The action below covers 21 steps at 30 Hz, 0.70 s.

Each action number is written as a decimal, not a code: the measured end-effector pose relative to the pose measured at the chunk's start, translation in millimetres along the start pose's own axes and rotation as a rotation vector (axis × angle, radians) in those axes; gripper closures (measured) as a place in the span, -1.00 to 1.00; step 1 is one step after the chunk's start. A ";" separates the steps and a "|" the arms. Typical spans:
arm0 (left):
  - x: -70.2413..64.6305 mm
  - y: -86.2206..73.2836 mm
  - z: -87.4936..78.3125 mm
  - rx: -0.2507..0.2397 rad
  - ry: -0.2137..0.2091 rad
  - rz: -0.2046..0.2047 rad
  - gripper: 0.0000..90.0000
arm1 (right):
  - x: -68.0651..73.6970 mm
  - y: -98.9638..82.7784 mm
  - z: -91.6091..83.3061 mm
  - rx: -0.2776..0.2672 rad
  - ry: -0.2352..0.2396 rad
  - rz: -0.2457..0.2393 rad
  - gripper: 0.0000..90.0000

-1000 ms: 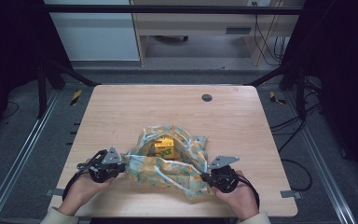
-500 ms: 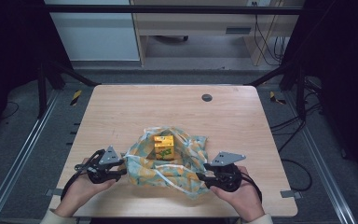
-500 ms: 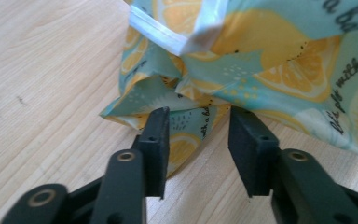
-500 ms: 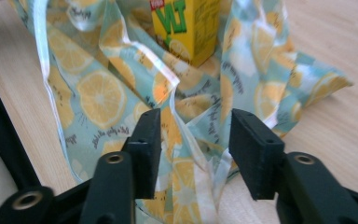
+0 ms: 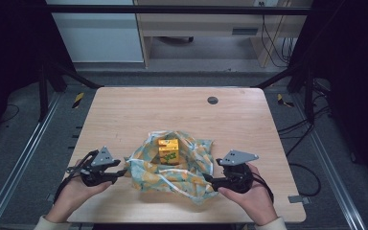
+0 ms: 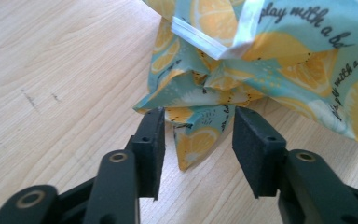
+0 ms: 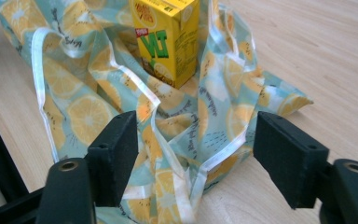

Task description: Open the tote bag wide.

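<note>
The yellow drink carton (image 5: 168,151) stands upright in the middle of the crumpled lemon-print bag (image 5: 172,167) on the table (image 5: 124,110) — loose cloth, so a snagged fold could tip it if either hand pulls away carelessly. The left tongs (image 6: 198,135) have just been opening; a corner of the bag lies between the pads, unpinched. The right tongs (image 7: 196,154) have also just been opening and now gape wide over the bag's white-edged handle, gripping nothing — carton just beyond them.
</note>
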<state>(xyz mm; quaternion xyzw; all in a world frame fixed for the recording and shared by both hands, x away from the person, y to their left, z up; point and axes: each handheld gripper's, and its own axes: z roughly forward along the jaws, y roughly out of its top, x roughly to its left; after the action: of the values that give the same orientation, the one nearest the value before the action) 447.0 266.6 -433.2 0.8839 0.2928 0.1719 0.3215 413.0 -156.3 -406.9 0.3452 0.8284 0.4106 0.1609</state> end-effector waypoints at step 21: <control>-15.0 60.4 -26.2 -0.038 -0.012 0.125 -0.27 | -7.9 62.9 59.4 0.106 -0.033 -0.089 -0.04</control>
<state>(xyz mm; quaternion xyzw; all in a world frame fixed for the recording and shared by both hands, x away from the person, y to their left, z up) 447.2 231.9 -375.3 0.8953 0.2317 0.1919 0.3285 479.0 -101.4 -393.5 0.3227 0.8609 0.3528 0.1739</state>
